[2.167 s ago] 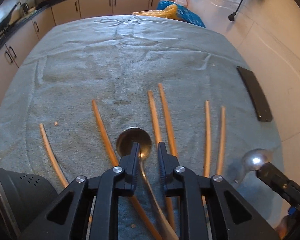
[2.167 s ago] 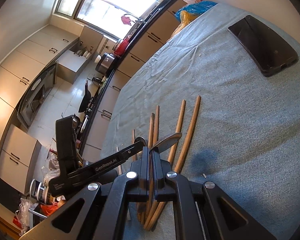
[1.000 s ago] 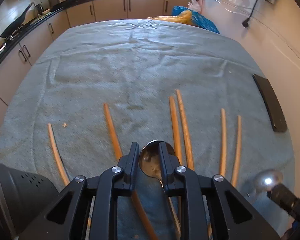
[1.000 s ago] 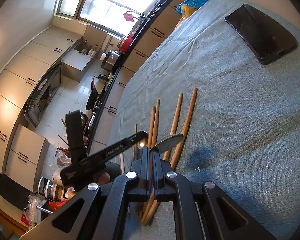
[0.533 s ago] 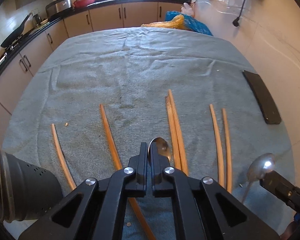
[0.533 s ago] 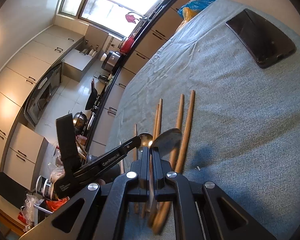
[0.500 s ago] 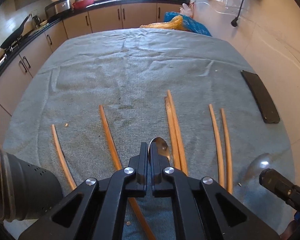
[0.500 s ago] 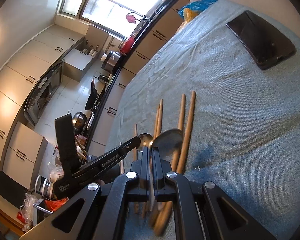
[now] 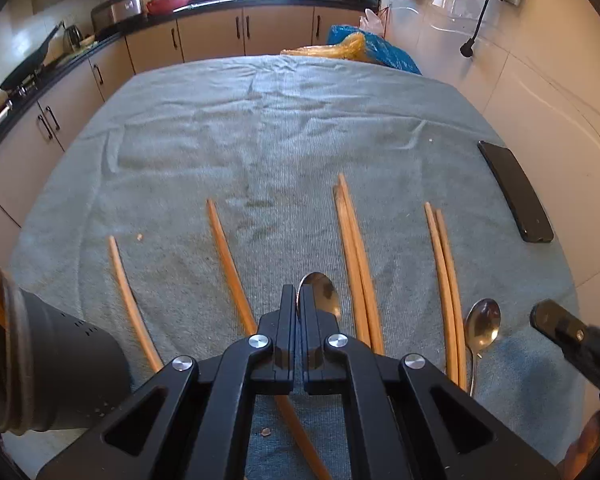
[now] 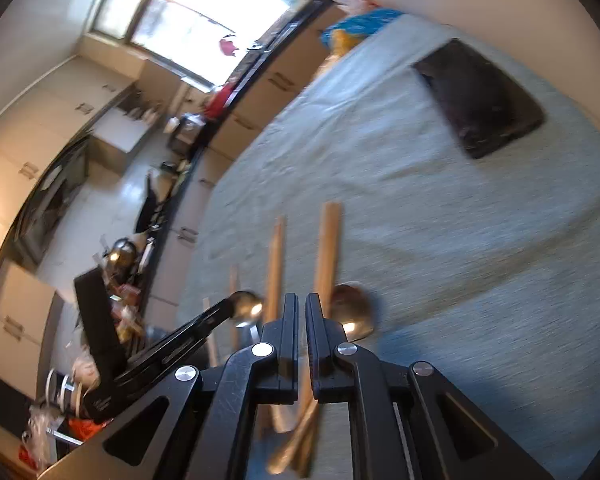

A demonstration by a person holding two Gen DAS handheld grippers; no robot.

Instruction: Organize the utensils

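Note:
My left gripper (image 9: pixel 299 294) is shut on a metal spoon (image 9: pixel 322 294) whose bowl sticks out just past the fingertips, above the grey cloth (image 9: pixel 284 140). A second spoon (image 9: pixel 482 324) lies flat on the cloth beside the rightmost chopsticks (image 9: pixel 444 264). My right gripper (image 10: pixel 301 300) hovers next to it with its jaws opening by a narrow gap and nothing between them; that spoon (image 10: pixel 350 312) rests just right of its fingers. Several more wooden chopsticks (image 9: pixel 354 248) lie in a row. The right wrist view is blurred.
A dark perforated utensil holder (image 9: pixel 52 368) stands at the near left with chopsticks in it. A black phone (image 9: pixel 514 192) lies by the right edge near the wall. Kitchen cabinets (image 9: pixel 212 40) run behind the table, and a blue bag (image 9: pixel 380 50) sits at its far end.
The left jaws closed on the spoon and lifted it slightly. The right gripper let go of its spoon, which now lies on the cloth, and its view tipped downward.

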